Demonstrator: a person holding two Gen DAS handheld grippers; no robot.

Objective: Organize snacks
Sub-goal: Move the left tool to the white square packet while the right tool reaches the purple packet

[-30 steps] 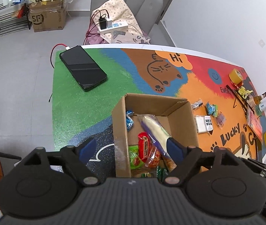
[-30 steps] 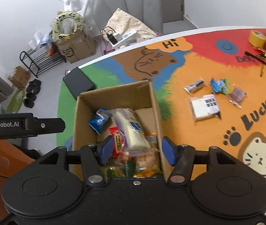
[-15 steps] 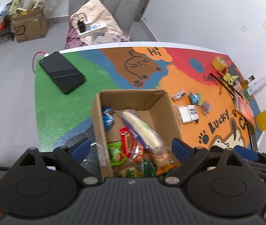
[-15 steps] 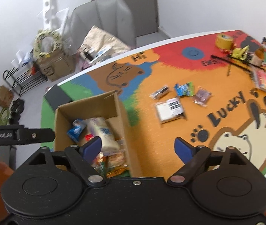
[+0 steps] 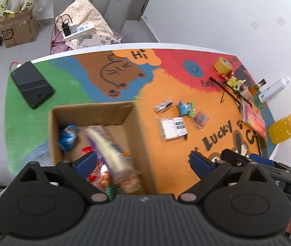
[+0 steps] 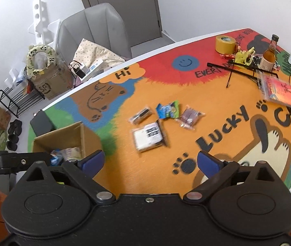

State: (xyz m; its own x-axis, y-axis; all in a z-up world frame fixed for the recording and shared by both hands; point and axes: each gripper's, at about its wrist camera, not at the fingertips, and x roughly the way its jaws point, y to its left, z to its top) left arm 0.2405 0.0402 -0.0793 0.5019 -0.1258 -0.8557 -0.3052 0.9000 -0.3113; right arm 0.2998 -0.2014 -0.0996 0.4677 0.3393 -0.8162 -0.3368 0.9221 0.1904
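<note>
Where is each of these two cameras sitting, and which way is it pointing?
Left wrist: on the left gripper, looking down over its open fingers at the cardboard box of snacks; the right gripper's body shows at lower right.
Right wrist: on the right gripper, fingers open, facing the loose snack packets on the colourful mat; the left gripper's body pokes in at left.
Both show the box, packets and yellow tape roll.

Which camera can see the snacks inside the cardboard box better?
The left wrist view. It looks down into the cardboard box, so the blue packet and the long pale pack show, though blurred. In the right wrist view the cardboard box sits off to the side and only a few snacks peek out.
</note>
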